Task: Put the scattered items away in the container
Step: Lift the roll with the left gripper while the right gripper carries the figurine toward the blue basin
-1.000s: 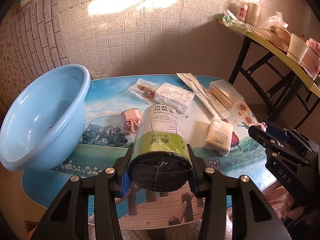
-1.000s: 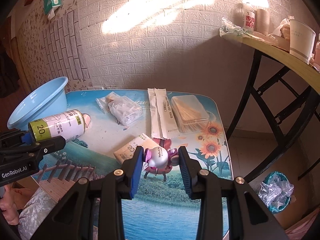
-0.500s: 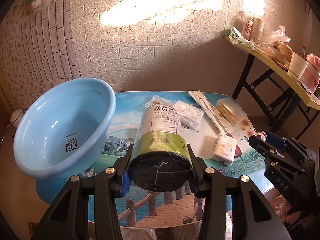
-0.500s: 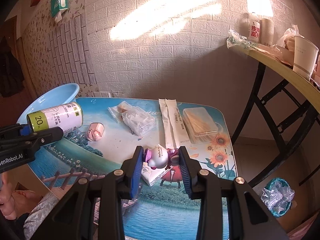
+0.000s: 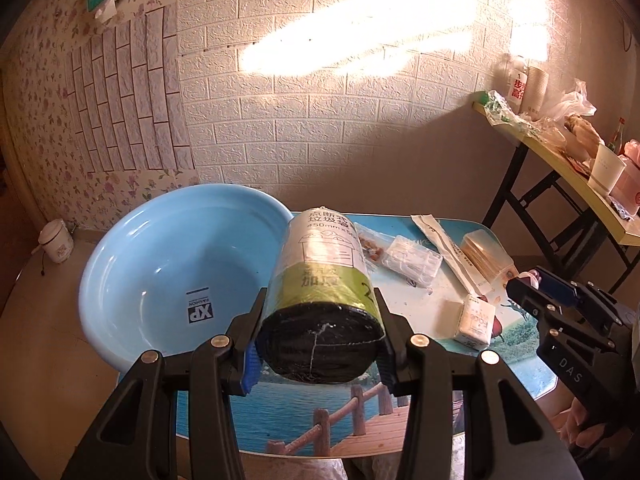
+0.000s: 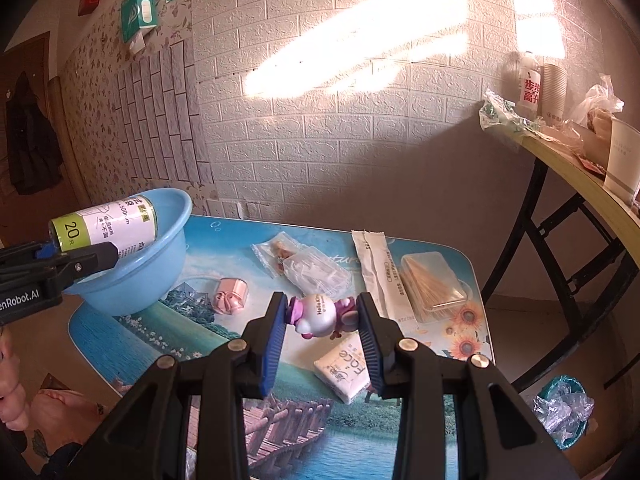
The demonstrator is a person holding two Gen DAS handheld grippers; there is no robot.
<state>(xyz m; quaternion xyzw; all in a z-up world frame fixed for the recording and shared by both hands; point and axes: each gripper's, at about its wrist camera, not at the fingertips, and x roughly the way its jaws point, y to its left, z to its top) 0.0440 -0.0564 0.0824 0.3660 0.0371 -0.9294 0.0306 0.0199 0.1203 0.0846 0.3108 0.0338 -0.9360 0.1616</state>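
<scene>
Carrying both picks upward and toward the blue basin, which is now sitting much nearer and fuller in the left view than a second ago. Left gripper clamping the roll of bin bags, now raised off the table and hanging just beside the basin rim. Right gripper pinching the small pink-and-white figurine, also lifted clear of the tabletop. Leaving the tissue pack, pink case, toothpick box and sachets lying scattered, so likely nearing a first drop into the basin.
</scene>
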